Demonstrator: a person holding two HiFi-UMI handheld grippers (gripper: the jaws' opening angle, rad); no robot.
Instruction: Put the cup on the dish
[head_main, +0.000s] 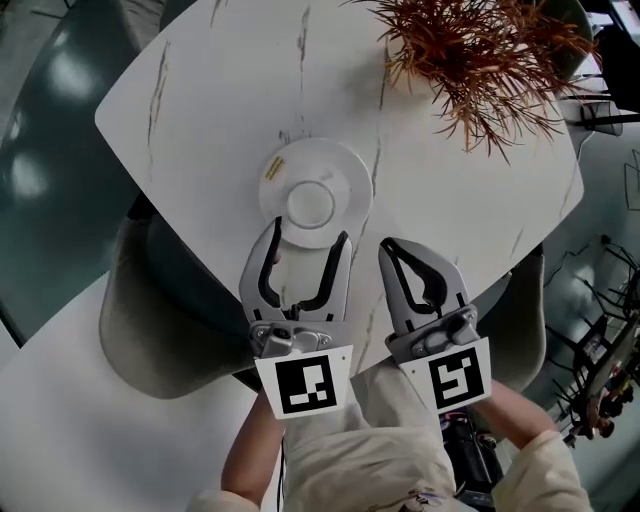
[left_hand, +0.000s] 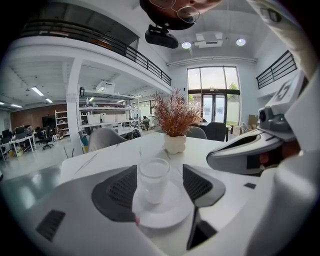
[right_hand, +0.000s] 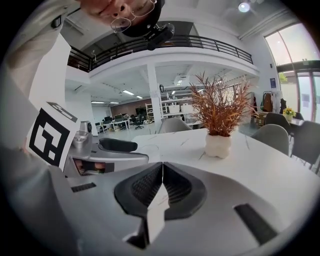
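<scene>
Looks down on a white, grey-veined table (head_main: 200, 90), with a grey chair (head_main: 150, 330) tucked under its near side. Shows a dried reddish plant (head_main: 480, 50) in a white pot at the table's far right corner. Holds 2 grippers side by side over the near edge of the table. Holds the left gripper (head_main: 310, 232) with its jaws wide apart, 1 on each side of the cup (head_main: 310, 203). In the left gripper view, leaves a clear gap at the right-hand pad (left_hand: 197, 185) and puts the other pad just beside the glass, contact uncertain. Holds the right gripper (head_main: 388, 248) just beside the dish (head_main: 345, 165), jaws pressed together on nothing. Shows the 1 white dish lying flat near that edge, well apart from the plant. Has the clear cup upright at the dish's middle, resting on it.
</scene>
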